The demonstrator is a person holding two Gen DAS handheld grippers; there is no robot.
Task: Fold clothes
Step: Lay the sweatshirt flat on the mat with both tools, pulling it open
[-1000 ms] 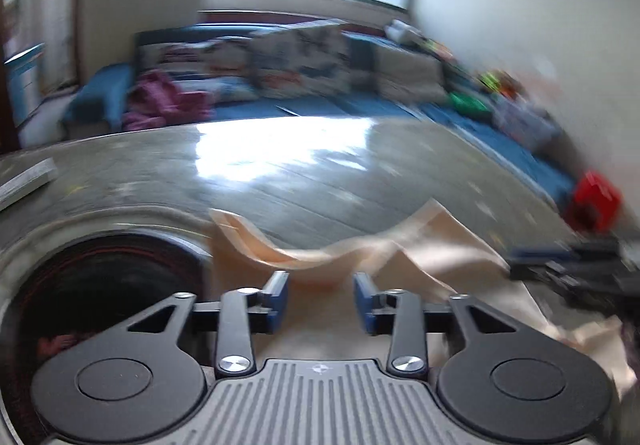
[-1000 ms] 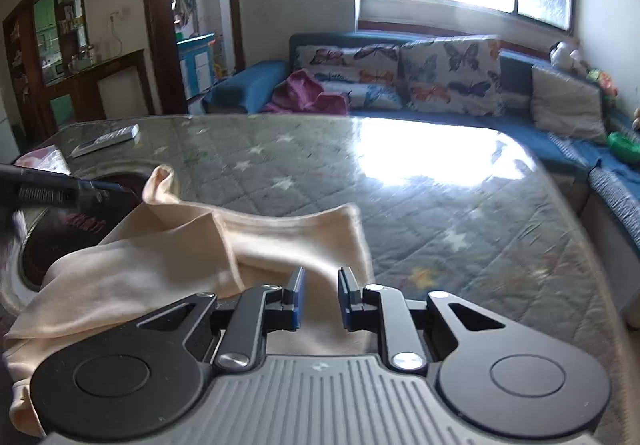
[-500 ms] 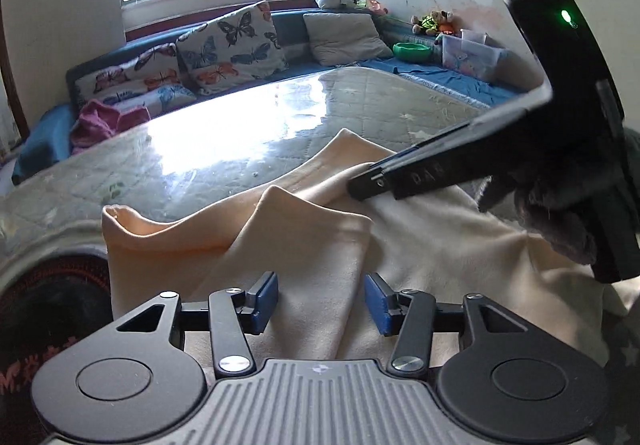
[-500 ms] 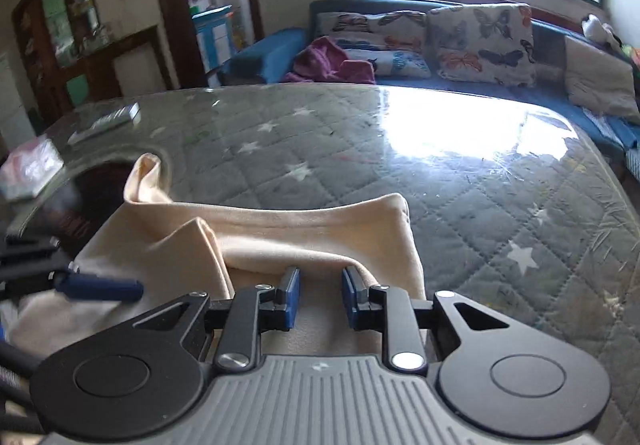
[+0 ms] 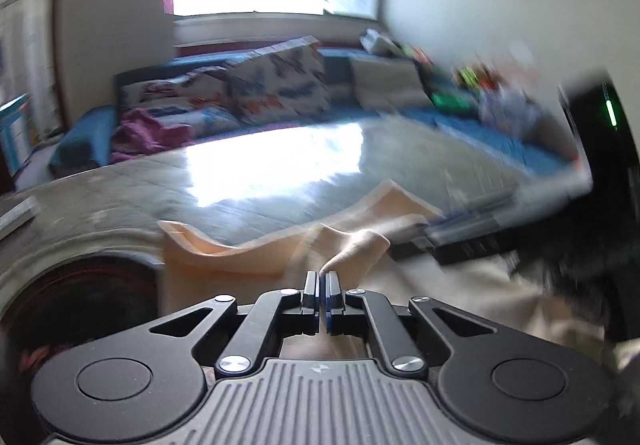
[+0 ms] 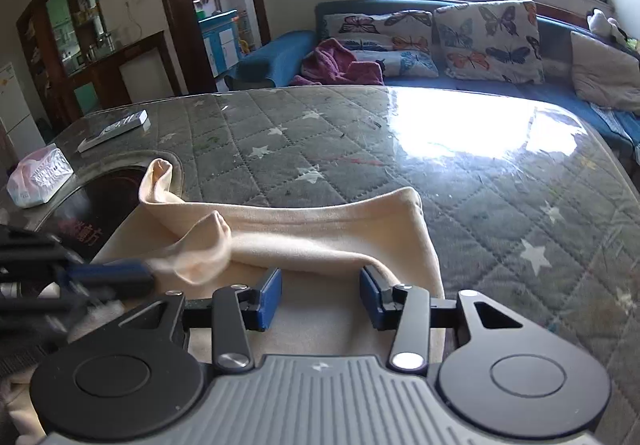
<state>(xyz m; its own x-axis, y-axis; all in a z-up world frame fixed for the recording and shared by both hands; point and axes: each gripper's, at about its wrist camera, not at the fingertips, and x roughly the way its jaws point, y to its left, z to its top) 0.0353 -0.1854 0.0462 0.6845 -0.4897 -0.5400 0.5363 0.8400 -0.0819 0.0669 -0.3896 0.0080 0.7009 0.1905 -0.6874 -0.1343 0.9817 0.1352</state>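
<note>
Now: cream cloth (image 6: pixel 320 241) lies rumpled on quilted table (image 6: pixel 500 181). Left gripper (image 5: pixel 322 285) pinched tight on a raised fold; right gripper (image 6: pixel 320 295) spread wide over cloth's near edge.

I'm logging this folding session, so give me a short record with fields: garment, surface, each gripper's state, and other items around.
garment: cream cloth, partly folded, one corner lifted
surface: grey quilted star-pattern table cover under a glossy sheet
left gripper: shut on a raised fold of the cloth
right gripper: open, fingers over the cloth's near edge
other items: remote control, white plastic bag, blue sofa with butterfly cushions
</note>
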